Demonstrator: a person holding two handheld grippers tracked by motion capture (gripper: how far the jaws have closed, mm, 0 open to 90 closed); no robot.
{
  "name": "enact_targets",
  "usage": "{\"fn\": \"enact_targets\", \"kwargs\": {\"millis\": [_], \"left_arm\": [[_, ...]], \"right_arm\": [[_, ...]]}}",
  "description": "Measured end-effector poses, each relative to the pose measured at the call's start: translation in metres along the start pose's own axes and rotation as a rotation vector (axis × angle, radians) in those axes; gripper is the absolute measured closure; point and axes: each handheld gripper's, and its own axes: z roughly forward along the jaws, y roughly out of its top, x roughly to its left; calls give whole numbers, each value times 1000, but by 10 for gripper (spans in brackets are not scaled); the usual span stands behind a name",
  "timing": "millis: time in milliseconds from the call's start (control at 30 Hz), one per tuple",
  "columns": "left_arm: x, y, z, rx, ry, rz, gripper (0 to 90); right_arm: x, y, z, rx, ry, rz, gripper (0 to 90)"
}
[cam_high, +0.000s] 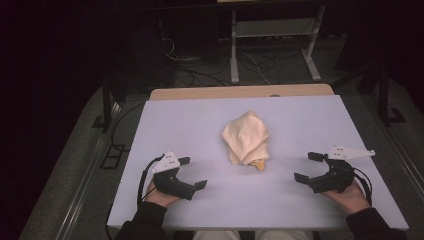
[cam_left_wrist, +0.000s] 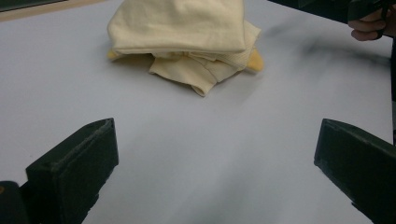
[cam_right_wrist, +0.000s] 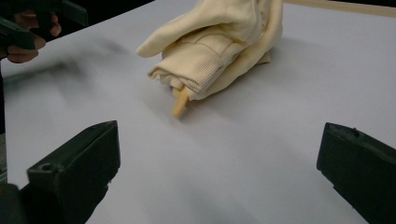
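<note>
A cream garment lies bunched and loosely folded in the middle of the white table; a ribbed cuff and a yellow inner layer stick out at its near side. From the left gripper view the garment lies ahead, and from the right gripper view the garment lies ahead too. My left gripper rests near the front left, open and empty. My right gripper rests near the front right, open and empty. Both point inward toward the garment, well short of it.
A wooden strip edges the table's far side. Beyond it stand a white metal frame and tangled cables on a dark floor. Bare table surface surrounds the garment on all sides.
</note>
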Motion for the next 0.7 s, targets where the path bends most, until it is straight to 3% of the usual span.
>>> {"fn": "enact_targets", "kwargs": {"millis": [700], "left_arm": [[-1,1,0,-2,2,6,0]], "right_arm": [[0,0,-2,-7,-8,2,0]]}}
